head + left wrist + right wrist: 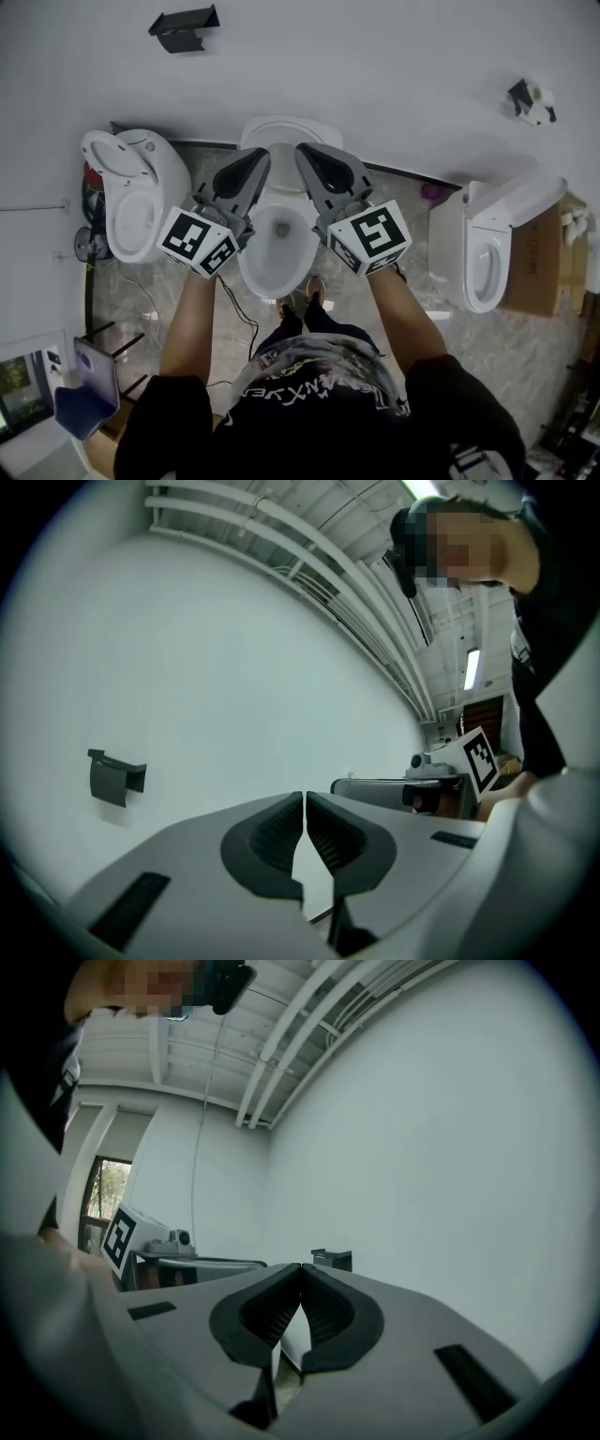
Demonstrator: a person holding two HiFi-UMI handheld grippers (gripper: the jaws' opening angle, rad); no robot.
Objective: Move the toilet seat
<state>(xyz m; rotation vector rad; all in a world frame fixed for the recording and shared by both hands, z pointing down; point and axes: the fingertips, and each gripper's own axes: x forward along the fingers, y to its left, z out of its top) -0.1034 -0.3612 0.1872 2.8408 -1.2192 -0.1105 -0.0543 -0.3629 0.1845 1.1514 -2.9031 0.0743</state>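
I judge the lift done: the toilet seat (286,129) seems upright behind the middle toilet's bowl (278,255), my left gripper (306,797) and right gripper (300,1269) hover above, fingers closed and empty, so next comes drawing back.

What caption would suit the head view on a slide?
Both shut and empty, the left gripper and right gripper hover level above the middle toilet.

Left gripper (255,165) and right gripper (313,161) held side by side, pointing level — both jaws pressed together, empty
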